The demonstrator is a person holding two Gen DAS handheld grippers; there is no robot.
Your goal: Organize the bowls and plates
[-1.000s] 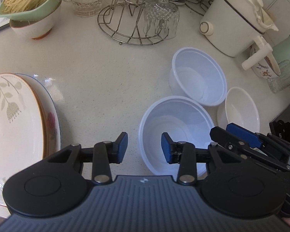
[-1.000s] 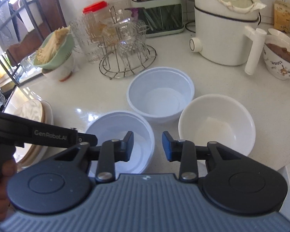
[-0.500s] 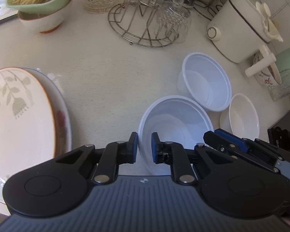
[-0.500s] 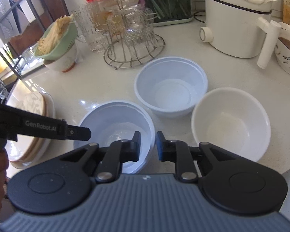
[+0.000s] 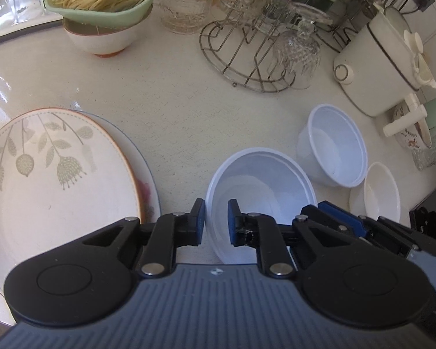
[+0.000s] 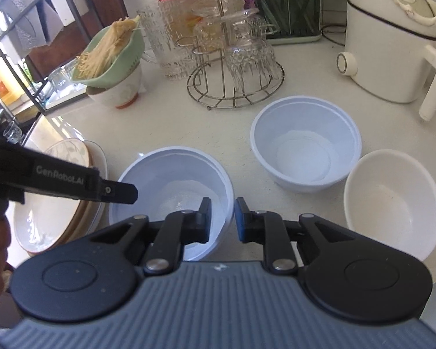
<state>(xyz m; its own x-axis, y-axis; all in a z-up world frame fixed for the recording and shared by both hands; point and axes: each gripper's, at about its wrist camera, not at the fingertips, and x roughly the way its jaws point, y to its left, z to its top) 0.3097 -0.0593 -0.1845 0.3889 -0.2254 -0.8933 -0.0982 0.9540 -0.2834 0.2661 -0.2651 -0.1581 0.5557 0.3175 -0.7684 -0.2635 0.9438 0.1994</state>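
A white plastic bowl [image 5: 261,192] sits on the counter near the front edge; it also shows in the right wrist view [image 6: 174,180]. My left gripper [image 5: 216,221] has its jaws astride the bowl's left rim, closed on it. My right gripper [image 6: 222,218] has its jaws astride the bowl's right rim, closed on it. A second plastic bowl [image 6: 305,148] and a white ceramic bowl [image 6: 392,200] stand to the right. A stack of plates [image 5: 58,180] with a leaf pattern lies to the left.
A wire rack with glasses [image 6: 238,72] stands behind the bowls. A white appliance [image 6: 392,35] is at the back right. A green dish of noodles on a bowl [image 5: 107,3] is at the back left. The counter edge runs just below the bowls.
Both grippers narrowed from wide open to pinch the near bowl's rim on each side. The view shifted slightly; the bowl stays on the counter.
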